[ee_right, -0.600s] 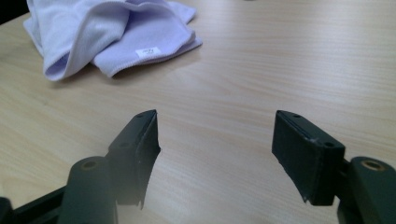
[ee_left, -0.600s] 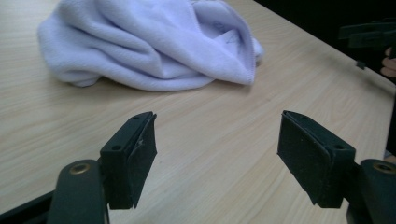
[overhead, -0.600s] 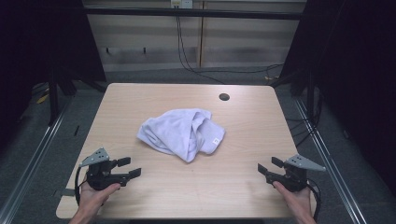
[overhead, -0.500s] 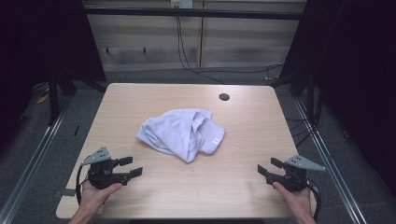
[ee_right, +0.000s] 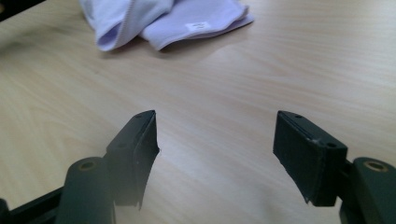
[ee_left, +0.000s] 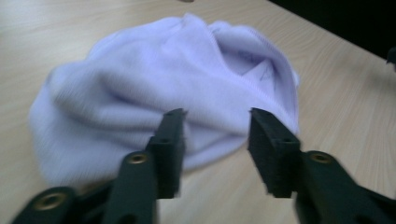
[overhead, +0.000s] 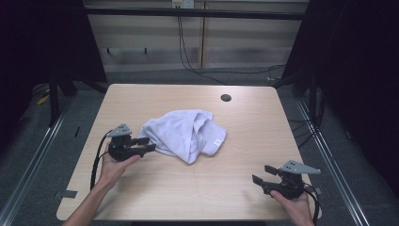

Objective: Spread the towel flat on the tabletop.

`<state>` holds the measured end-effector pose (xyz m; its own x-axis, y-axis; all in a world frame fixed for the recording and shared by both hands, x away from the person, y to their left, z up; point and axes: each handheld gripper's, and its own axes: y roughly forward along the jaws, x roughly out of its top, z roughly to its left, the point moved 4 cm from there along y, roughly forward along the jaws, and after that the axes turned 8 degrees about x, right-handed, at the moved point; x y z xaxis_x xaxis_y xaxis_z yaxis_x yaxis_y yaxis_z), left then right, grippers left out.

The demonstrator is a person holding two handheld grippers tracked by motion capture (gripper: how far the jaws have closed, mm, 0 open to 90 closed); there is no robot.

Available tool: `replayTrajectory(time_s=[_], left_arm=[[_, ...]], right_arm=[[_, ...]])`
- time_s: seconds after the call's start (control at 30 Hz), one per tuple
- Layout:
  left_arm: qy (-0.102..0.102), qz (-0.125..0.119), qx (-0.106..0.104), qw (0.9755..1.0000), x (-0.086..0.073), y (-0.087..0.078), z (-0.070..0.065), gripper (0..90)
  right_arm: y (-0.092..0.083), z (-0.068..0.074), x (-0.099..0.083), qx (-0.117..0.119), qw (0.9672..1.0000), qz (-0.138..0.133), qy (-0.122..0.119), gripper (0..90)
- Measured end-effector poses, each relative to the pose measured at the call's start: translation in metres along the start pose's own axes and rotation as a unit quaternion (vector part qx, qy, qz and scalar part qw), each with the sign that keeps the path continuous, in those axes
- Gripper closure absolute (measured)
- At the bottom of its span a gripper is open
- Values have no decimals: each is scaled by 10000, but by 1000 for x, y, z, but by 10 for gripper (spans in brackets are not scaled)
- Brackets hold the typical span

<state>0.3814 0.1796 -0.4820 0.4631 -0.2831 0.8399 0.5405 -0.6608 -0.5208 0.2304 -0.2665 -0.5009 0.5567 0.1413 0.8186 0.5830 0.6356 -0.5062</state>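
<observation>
A crumpled pale lilac towel [overhead: 184, 134] lies in the middle of the light wooden table [overhead: 197, 188]. My left gripper [overhead: 147, 144] is open, its tips right at the towel's left edge. In the left gripper view the towel [ee_left: 163, 88] spreads just beyond the open left gripper [ee_left: 215, 140], nothing between the jaws. My right gripper [overhead: 263, 174] rests open near the table's front right corner, well apart from the towel. The right gripper view has the open right gripper [ee_right: 215, 149] over bare wood, with the towel's labelled corner [ee_right: 196, 21] farther off.
A dark round hole [overhead: 226, 98] sits in the table near the far edge. Cables [overhead: 188, 52] hang behind the table by a pale wall. Dark floor and metal rails [overhead: 28, 160] flank the table on both sides.
My left gripper has moved forward and right from the front left corner up to the towel's left edge. The right gripper has stayed put.
</observation>
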Motion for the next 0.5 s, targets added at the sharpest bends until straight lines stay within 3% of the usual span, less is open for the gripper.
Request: replayTrajectory(time_s=[0.03,0.1,0.13,0.17,0.2,0.23,0.33,0.4,0.43,0.47,0.5], left_arm=[[-9,38,26,10000,2,9,0,545],[108,366,62,9993,4,28,-2,507],[264,567,47,9980,4,40,-6,407],[264,567,47,9980,4,40,-6,400],[483,673,146,9965,4,45,-8,400],[537,707,163,9959,4,49,-9,387],[472,839,180,9952,1,62,-9,377],[556,987,255,9932,-5,68,-9,428],[621,978,337,9927,-8,70,-9,526],[680,990,383,9920,-10,70,-8,688],[662,1016,344,9920,-10,69,-7,688]], right_arm=[[1,3,2,7,10000,10,-74,306],[1,4,3,53,10000,-27,-66,304],[2,6,2,50,10000,1,-74,299],[2,6,2,50,10000,1,-74,299],[2,7,1,93,9999,72,-112,301],[3,8,0,133,9998,115,-103,301],[4,10,0,201,9996,179,-132,305],[6,9,0,237,9994,200,-128,306],[8,8,0,248,9993,234,-150,305],[11,8,0,266,9990,321,-150,306],[11,8,0,266,9990,321,-150,306]])
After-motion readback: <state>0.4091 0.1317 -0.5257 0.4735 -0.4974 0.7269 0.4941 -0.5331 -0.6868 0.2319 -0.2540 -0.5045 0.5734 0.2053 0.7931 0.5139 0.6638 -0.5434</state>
